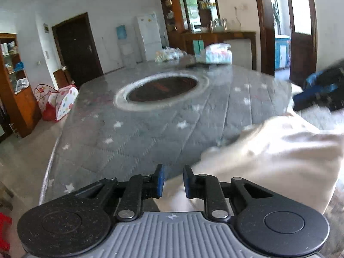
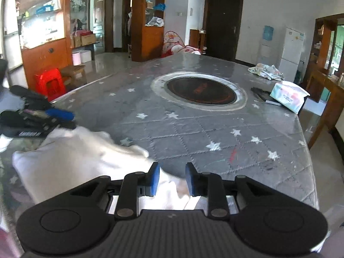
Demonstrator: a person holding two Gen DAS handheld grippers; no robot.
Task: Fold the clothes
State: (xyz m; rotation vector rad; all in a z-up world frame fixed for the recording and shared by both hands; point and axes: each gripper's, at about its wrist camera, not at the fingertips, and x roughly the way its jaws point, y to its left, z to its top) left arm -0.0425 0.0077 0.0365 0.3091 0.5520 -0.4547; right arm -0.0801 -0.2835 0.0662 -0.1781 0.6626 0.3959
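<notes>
On my left gripper the blue pads stand apart with a clear gap, and pale cloth shows in that gap, though I cannot tell whether the fingers touch it or merely hang over it. My right gripper is the same: blue pads spread, white fabric visible between and below them, nothing pinched that I can make out. The white garment lies rumpled at the near edge of the table, reaching from under the left gripper off to its right; in the right wrist view the white garment runs from under the gripper off to the left. Each tool appears in the other's view at the far side of the cloth, low over the table, blurred; a strip of white lettering on the left gripper's body in the right view is too smeared for me to read. The table wears a grey quilted cover with white stars, and a round dark burner sits sunk in its middle with red markings I cannot read. Beyond it lies a tissue pack with pink print, unreadable, beside a dark flat object, and a crumpled patterned cloth farther back. A red stool stands on the floor.
</notes>
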